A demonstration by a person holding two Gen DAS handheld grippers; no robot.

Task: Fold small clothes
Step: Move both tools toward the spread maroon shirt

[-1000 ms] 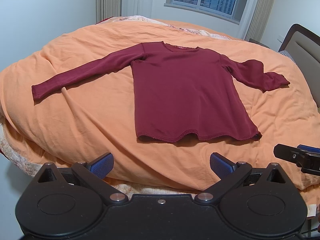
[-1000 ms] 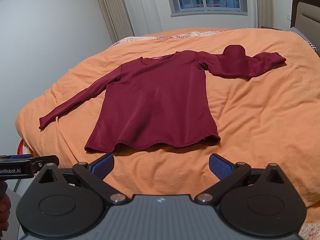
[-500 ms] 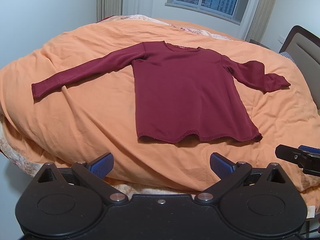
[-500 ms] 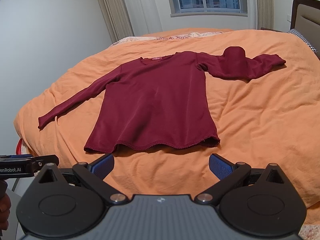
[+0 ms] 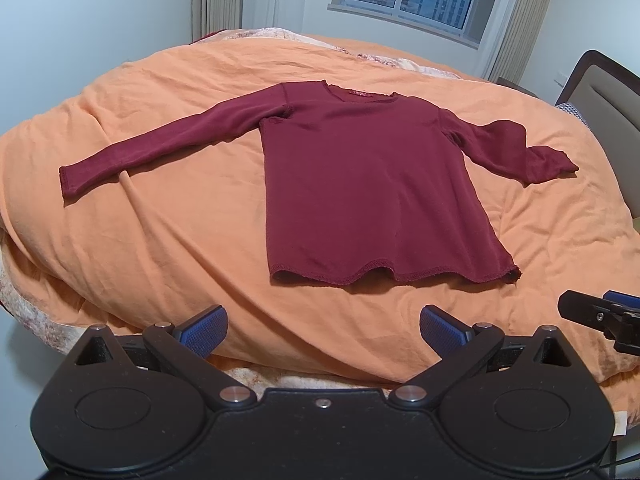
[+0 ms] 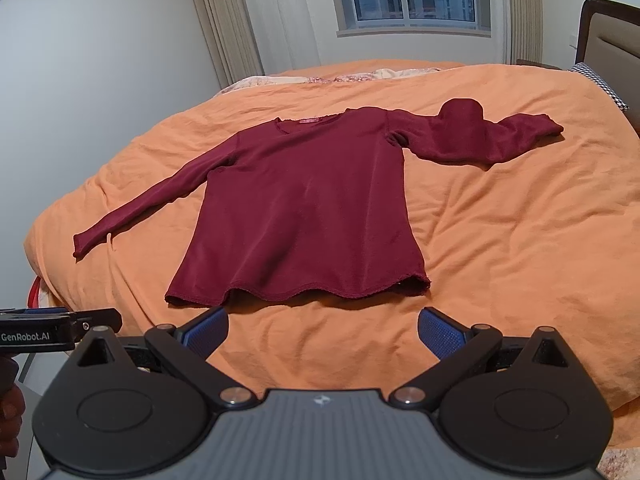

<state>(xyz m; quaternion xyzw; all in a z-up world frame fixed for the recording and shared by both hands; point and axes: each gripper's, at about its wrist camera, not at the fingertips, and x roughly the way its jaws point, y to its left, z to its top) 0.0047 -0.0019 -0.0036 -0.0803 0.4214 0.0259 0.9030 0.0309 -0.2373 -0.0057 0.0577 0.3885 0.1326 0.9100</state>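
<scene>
Nothing has moved: both grippers' fingers (image 5: 202, 329) (image 6: 440, 332) spread wide, empty, short of the maroon shirt (image 5: 368, 184)

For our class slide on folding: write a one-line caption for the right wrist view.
Open right gripper faces a maroon long-sleeved top spread on an orange duvet, one sleeve bunched.

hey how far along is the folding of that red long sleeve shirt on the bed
Done: the dark red shirt lies spread face up on the orange duvet; its right sleeve is bunched.
In hand: nothing. The left gripper and right gripper are both open, short of the hem.
Left: every fold.
</scene>
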